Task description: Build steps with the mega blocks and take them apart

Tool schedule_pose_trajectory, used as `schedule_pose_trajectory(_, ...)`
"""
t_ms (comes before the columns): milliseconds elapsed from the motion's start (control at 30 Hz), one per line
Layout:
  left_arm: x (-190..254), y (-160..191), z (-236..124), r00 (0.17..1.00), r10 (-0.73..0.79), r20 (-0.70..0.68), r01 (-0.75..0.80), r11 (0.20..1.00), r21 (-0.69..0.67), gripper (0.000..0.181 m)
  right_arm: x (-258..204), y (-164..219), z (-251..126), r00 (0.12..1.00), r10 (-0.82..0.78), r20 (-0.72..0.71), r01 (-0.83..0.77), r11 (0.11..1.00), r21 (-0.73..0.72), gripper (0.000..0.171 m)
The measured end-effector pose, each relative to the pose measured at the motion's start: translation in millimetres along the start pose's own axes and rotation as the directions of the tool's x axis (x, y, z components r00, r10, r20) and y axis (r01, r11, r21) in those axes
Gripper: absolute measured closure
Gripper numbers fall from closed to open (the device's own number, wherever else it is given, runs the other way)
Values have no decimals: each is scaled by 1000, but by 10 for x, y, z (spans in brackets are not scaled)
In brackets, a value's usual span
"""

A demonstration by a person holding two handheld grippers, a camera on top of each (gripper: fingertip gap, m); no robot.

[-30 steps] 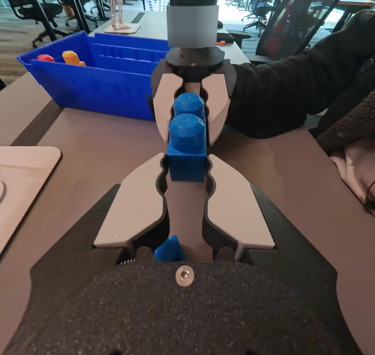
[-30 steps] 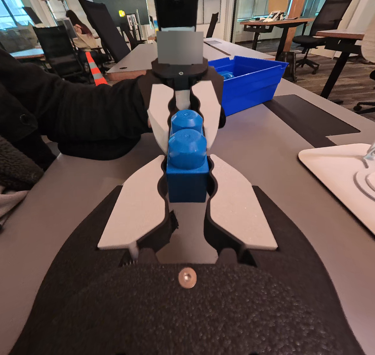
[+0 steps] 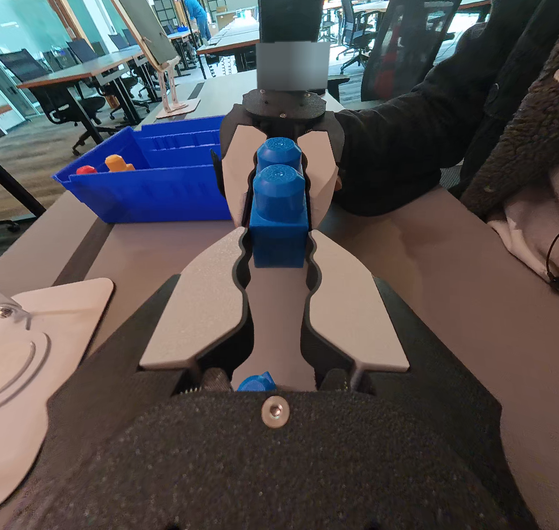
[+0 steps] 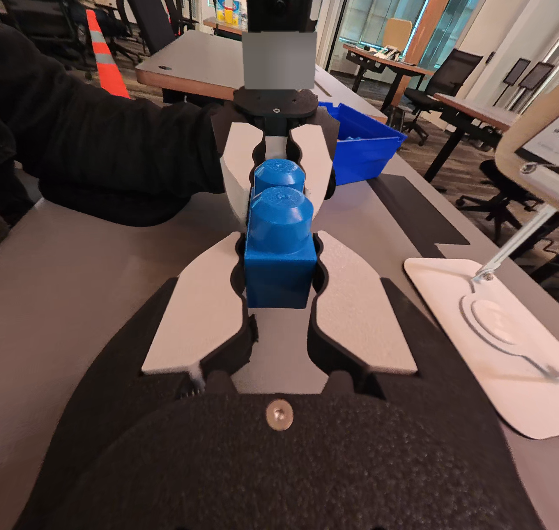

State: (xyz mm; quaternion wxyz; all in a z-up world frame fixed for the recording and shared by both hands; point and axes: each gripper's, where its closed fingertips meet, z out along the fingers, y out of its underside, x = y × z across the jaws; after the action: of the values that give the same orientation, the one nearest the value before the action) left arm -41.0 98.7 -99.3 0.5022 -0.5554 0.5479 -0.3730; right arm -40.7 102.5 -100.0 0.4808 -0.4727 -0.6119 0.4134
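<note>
A blue two-stud mega block (image 3: 278,243) is gripped from both ends, apparently a little above the grey table (image 3: 423,273). My left gripper (image 3: 277,235) is shut on its near end in the left wrist view. My right gripper (image 3: 278,213) faces it and is shut on the far end. In the right wrist view my right gripper (image 4: 279,243) clamps the block (image 4: 276,279), with the left gripper (image 4: 278,219) opposite. Another blue block stud (image 3: 257,383) peeks out under my left gripper.
A blue bin (image 3: 145,194) stands at the back left with a red block (image 3: 86,170) and an orange block (image 3: 116,163); it also shows in the right wrist view (image 4: 363,155). A white stand base (image 3: 60,318) (image 4: 484,334) lies on the table. A black sleeve (image 4: 106,140) rests alongside. Both grippers' tips are close together, under 4 cm apart.
Both views have tilted upward and show more of the room. The bin sits lower in the left view. Both grippers still clamp the blue block, which seems to have risen slightly.
</note>
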Motion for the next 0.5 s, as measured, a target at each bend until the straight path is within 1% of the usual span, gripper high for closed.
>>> schedule_pose_trajectory(100, 10, -32, -4, 1000, 25, 8, -25, 1000, 2, 146, -2, -29, -9, 1000, -20, -17, 20, 1000, -12, 130)
schedule_pose_trajectory(200, 5, -50, -23, 1000, 19, 10, -19, 1000, 0, 146, 6, -41, -1, 999, -15, -34, 13, 999, -33, 130)
schedule_pose_trajectory(267, 5, -24, -24, 1000, 17, 12, -17, 1000, -24, 147, -1, -39, -3, 1000, -10, -28, 9, 999, -41, 130)
schedule_pose_trajectory(300, 12, 7, -22, 1000, 13, 9, -12, 999, -47, 146, -6, -22, -5, 1000, -4, -19, 3, 999, -48, 130)
schedule_pose_trajectory(433, -123, 192, -130, 997, -32, 69, 43, 984, -171, 127, 39, 23, -31, 998, 67, -2, -67, 997, -40, 130)
schedule_pose_trajectory(500, -215, 329, -246, 992, -46, 121, 77, 962, -262, 126, 104, 90, -47, 995, 95, -18, -96, 994, -51, 130)
